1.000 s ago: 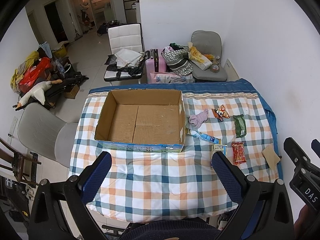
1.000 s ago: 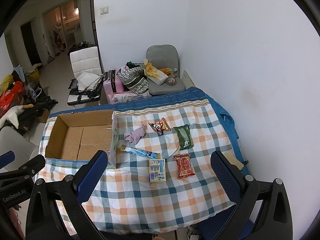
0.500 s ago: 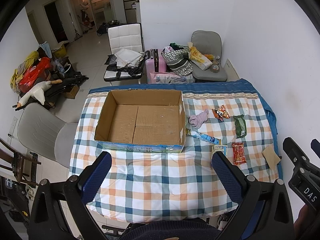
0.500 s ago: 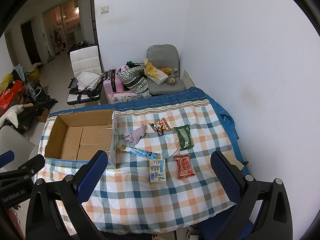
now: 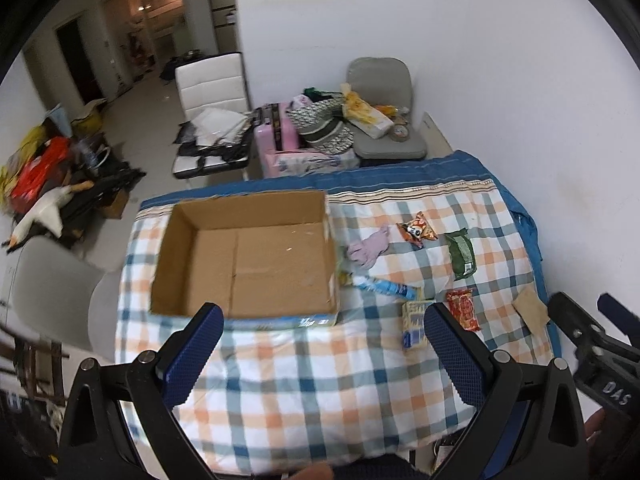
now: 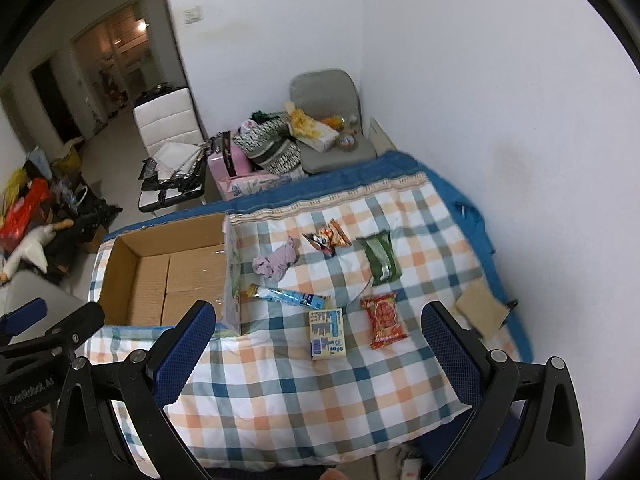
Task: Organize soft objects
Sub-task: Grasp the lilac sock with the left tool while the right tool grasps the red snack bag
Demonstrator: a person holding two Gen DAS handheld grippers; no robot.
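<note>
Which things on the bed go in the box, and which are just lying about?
For the job: cardboard box, pink cloth, orange snack packet, green packet, red packet, blue tube, small carton.

Lying about: brown card piece, white chair, pink suitcase, toy goose.

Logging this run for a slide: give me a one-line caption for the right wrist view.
Open right gripper above checked quilt; snack packets and lilac cloth lie beside empty cardboard box.
</note>
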